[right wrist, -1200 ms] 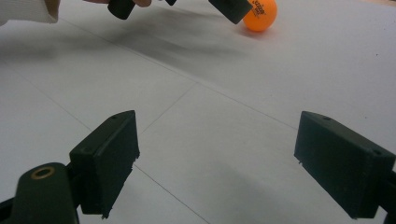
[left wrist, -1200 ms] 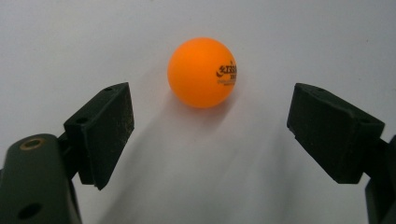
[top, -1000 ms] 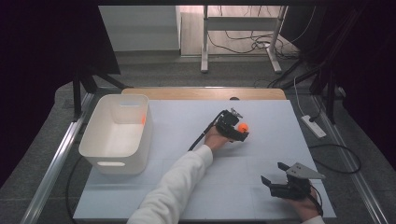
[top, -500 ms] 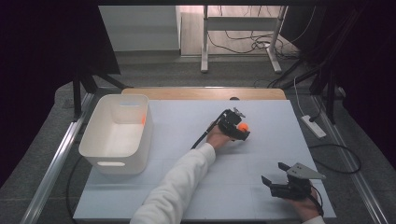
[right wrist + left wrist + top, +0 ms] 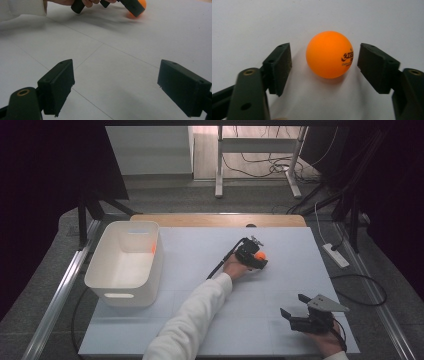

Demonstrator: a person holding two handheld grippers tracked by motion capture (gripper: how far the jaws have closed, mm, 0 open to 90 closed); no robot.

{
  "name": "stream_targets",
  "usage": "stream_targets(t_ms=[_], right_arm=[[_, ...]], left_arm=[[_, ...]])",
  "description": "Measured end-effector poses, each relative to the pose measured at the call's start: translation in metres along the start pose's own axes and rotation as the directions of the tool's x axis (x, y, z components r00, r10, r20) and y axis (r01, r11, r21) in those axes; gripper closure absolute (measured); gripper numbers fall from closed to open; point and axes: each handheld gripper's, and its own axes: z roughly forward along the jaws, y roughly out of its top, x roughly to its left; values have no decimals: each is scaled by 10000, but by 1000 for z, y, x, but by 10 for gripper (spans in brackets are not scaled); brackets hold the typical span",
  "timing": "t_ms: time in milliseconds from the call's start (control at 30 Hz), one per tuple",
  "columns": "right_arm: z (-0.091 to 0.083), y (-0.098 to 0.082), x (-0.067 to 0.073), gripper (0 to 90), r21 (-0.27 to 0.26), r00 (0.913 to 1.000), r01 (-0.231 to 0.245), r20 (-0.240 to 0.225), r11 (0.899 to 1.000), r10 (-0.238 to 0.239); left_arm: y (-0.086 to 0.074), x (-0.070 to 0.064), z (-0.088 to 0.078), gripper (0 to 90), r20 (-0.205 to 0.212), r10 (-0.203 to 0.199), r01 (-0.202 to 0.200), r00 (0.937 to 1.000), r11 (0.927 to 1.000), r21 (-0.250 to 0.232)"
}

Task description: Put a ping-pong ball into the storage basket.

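Note:
An orange table-tennis ball [image 5: 329,54] with dark print lies on the white table, between the jaws of my left gripper [image 5: 323,67]. Both jaws stand apart from it with a gap on each side, so the gripper is open. In the high view the ball [image 5: 260,255] and the left gripper [image 5: 256,258] are right of the table's centre, held by a hand in a white sleeve. My right gripper [image 5: 294,307] rests near the front right corner, open with nothing between its jaws [image 5: 115,87]. Far off in the right gripper view, the ball [image 5: 142,3] peeks out behind the left gripper.
A white plastic bin [image 5: 125,265] stands at the table's left, with an orange glow on its inner wall. The white table top [image 5: 200,270] has a wooden strip at its far edge. A cable trails from the left gripper. A power strip [image 5: 335,255] lies off the right edge.
The left gripper with the ball between its jaws has barely shifted; the right gripper has stayed in place.

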Motion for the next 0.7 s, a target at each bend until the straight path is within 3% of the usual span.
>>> stream_targets(t_ms=[33, 133, 700], right_arm=[[0, 0, 0, 133, 0, 10000, 0, 0, 10000, 0], [0, 0, 0, 134, 0, 10000, -10, -8, 10000, 10], [0, 0, 0, 134, -30, 10000, -12, 19, 10000, 12]], left_arm=[[0, 0, -1, 344, -18, 24, -24, 10000, 10000, -32], [1, 1, -3, 495, 86, -31, 33, 10000, 9999, -155], [5, -3, -17, 508, 314, -3, 15, 9995, 9993, -368]])
